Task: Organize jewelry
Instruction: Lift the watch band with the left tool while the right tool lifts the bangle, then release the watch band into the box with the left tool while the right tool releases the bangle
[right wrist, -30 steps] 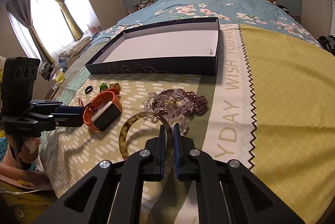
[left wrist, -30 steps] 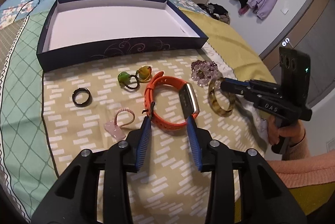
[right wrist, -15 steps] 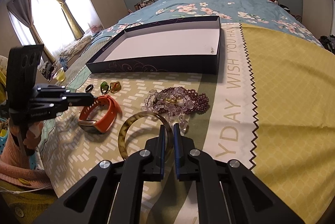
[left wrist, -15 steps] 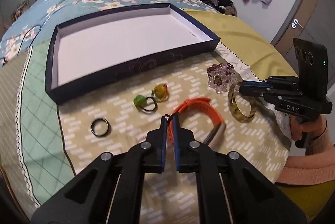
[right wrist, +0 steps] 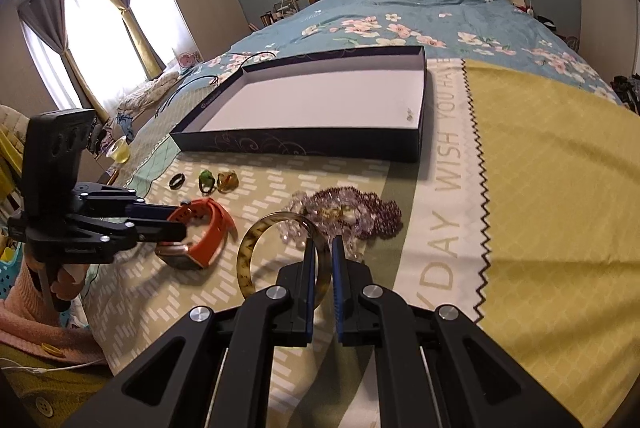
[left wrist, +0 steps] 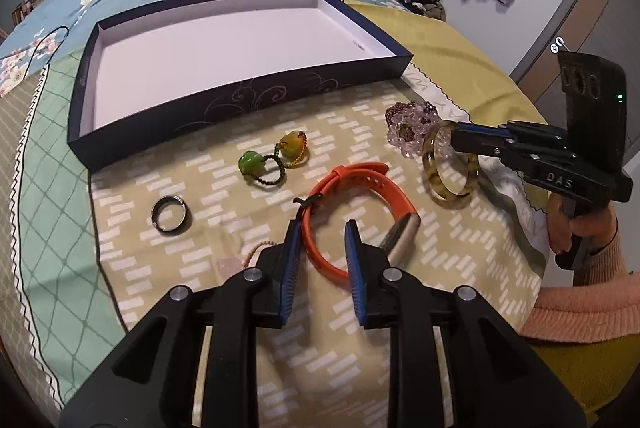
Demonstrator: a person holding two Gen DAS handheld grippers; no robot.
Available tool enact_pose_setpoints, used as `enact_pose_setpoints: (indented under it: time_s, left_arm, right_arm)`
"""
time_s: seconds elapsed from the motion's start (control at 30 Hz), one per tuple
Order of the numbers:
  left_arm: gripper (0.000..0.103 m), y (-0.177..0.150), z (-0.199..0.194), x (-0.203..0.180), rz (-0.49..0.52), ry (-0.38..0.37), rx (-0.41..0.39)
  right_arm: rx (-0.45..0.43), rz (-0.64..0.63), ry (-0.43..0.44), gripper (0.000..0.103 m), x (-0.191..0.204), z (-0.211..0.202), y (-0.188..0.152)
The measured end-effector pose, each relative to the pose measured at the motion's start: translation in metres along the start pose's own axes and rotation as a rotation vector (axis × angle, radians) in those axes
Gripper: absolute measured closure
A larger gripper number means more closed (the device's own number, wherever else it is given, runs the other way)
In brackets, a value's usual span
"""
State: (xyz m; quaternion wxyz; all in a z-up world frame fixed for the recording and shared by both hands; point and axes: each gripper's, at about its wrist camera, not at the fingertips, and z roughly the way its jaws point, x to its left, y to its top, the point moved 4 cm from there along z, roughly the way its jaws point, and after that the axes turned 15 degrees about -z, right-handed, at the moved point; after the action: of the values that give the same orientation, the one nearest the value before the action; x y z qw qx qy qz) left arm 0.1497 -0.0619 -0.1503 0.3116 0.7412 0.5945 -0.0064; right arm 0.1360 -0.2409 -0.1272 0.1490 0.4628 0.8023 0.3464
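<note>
Jewelry lies scattered on the bedspread in front of both grippers, and none of it is in the box [left wrist: 240, 100] yet; its white floor shows bare in both views.

What has changed is on our left side. Half a second ago the left gripper [left wrist: 320, 240] was pinched shut on the orange watch [left wrist: 360, 196] strap and had it tipped up; now its blue pads stand apart with a clear gap, and the near curve of the strap runs through that gap. The watch lies on the bedspread, just ahead of the fingertips, its metal face tipped on edge to the right of them. We read this as a grip let go, or a re-grip under way, so the watch still needs a firm hold before it can go to the box beyond.

Our right gripper [right wrist: 324, 248] has not shifted: its pads sit nearly together on the near rim of the amber bangle [right wrist: 276, 248], which looks tilted up off the cloth. We cannot tell how tightly it is clamped.

Ahead of the left gripper, between watch and box, sit the green ring [left wrist: 252, 164] and the yellow ring [left wrist: 292, 146], touching each other. The dark ring [left wrist: 170, 218] lies off to its left. The bead bracelets [right wrist: 344, 212] are heaped just past the right gripper's tips, touching the bangle.

Every piece is still outside the box, so the sorting has barely begun.
</note>
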Motion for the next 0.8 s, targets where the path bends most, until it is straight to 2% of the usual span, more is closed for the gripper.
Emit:
enact_pose_setpoints:
  time_s: [0.03, 0.13, 0.37, 0.5, 0.8]
  left_arm:
    - [0.089, 0.001, 0.001, 0.000, 0.004, 0.010, -0.003]
    - [0.097, 0.003, 0.004, -0.001, 0.010, 0.035, -0.006]
    - [0.098, 0.007, -0.003, -0.005, 0.016, 0.034, -0.033]
    - [0.098, 0.019, -0.017, -0.003, 0.006, 0.030, -0.085]
    - [0.098, 0.070, -0.058, 0.013, -0.035, 0.039, -0.222]
  right_arm:
    - [-0.004, -0.004, -0.001, 0.097, 0.000, -0.001, 0.003]
    - [-0.018, -0.019, -0.005, 0.097, 0.000, -0.002, 0.011]
    - [-0.052, -0.041, -0.006, 0.097, -0.002, -0.003, 0.033]
    - [-0.074, -0.061, -0.016, 0.097, -0.005, -0.002, 0.051]
    - [-0.109, -0.099, -0.035, 0.097, -0.022, 0.013, 0.103]
